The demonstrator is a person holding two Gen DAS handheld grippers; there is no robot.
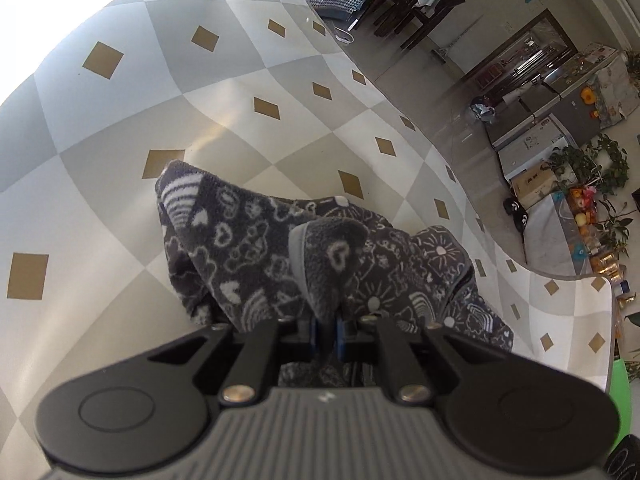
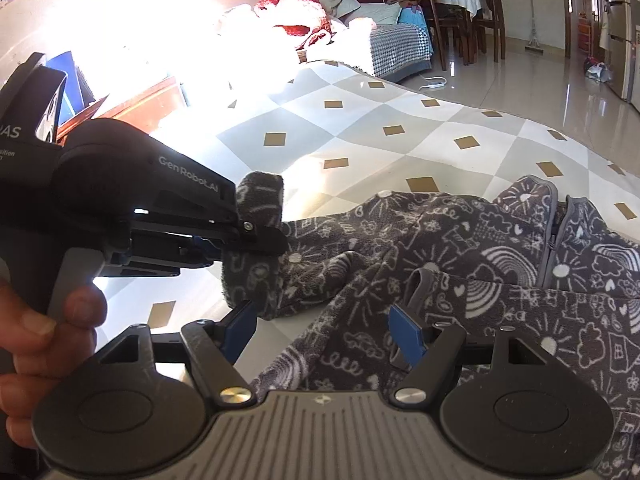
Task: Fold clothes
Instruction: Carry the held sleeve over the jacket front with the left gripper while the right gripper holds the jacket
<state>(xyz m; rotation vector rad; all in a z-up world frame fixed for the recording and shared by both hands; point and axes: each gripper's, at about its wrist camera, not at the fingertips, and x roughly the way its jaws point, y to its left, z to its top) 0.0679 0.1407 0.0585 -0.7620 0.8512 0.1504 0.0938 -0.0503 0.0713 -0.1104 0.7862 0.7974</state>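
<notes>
Fleece, dark grey with little white hearts and rainbows on it, is the garment (image 2: 460, 272) I am folding. It lies on the checked mat (image 2: 360, 120), and I will say where things are by that mat.

My left gripper (image 1: 327, 330) is clenched tight on a sleeve end (image 1: 332, 256) of the garment. It holds that end up off the mat while the rest sags down onto it. In the right wrist view I see the same gripper from the side, with the fuzzy cuff sticking out above and below its tip, and a hand (image 2: 36, 340) on its handle.

My right gripper (image 2: 322, 330) has its blue fingers (image 2: 406, 334) spread wide. Cloth lies between them, but they do not press on it, so it holds nothing.

I think the step now is to carry the sleeve over the body of the garment. To do it well, I should keep the left grip firm, lift only enough to clear the folds, and lay the sleeve flat. The right gripper should close on the other part first, so the cloth does not slide on the mat.

I see no basket or box near the mat, so nothing is inside anything
</notes>
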